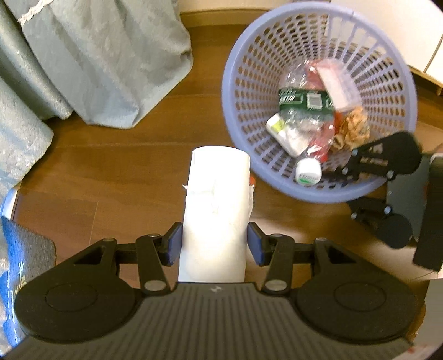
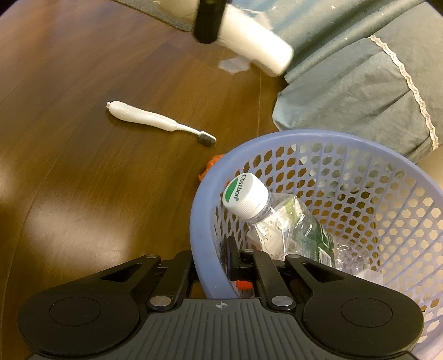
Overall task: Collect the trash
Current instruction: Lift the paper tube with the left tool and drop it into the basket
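Note:
My left gripper [image 1: 214, 243] is shut on a white paper roll [image 1: 218, 188], its blue pads pressing on both sides, above the wooden floor. The lavender mesh basket [image 1: 229, 91] stands to its upper right, holding a crushed clear bottle [image 1: 301, 102] and several wrappers. My right gripper [image 2: 213, 265] is shut on the basket's near rim [image 2: 199, 210], one finger inside and one outside. The right wrist view shows the roll [image 2: 257, 52] raised at the top, with a black finger [image 2: 206, 25] of the left gripper across it. A white toothbrush [image 2: 155, 121] lies on the floor.
Teal fabric [image 1: 97, 55] hangs to the floor left of the basket, and the same fabric [image 2: 346, 83] lies behind the basket in the right wrist view. An orange scrap [image 2: 213, 163] lies by the basket's rim, a white paper scrap [image 2: 232, 65] farther off. A blue-grey mat [image 1: 25, 249] lies at the left.

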Tool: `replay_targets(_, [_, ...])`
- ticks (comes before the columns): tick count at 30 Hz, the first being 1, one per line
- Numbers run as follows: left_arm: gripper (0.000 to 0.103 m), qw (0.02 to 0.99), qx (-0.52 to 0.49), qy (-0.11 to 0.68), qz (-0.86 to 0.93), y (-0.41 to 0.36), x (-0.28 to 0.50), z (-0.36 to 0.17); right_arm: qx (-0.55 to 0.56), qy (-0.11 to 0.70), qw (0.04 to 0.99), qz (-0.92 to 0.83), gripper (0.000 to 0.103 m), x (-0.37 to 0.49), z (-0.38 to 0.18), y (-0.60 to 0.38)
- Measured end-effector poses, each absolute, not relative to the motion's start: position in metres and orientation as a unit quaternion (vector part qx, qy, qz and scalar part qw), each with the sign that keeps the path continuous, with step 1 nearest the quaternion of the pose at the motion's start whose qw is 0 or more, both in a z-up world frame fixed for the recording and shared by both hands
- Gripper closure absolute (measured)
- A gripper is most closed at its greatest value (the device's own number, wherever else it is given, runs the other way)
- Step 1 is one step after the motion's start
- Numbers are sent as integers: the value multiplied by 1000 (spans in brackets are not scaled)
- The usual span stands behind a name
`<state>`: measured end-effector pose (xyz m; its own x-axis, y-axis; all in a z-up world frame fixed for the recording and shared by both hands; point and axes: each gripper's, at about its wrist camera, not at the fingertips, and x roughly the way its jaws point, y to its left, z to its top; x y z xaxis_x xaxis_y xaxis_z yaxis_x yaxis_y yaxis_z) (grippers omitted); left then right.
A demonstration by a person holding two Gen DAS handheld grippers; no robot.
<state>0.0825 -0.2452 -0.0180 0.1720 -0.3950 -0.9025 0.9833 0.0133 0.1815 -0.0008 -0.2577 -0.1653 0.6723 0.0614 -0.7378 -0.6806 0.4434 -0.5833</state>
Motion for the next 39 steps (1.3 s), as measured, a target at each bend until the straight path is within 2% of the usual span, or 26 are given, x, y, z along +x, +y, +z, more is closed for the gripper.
replay_targets(12, [59,623,419,313,-581,-270,66,8,-461,329,790,235,101,3,-162,-257])
replay_targets(21, [58,605,384,288,-636,-317,33,23,-456,328,793,236,101,4,-162,-259])
replay_targets(23, [43,603,358,288,-652,-331,27,23,-454,327,794,236,102,4,-161,-259])
replay_targets(26, [43,605,344,283,-660,-343,24,23,-449,329,797,234,102,5,-159,-260])
replay_targets(39, [43,685,371,311,-544,-274,109,-11,-439,329,805,227,102,11,-152,-262])
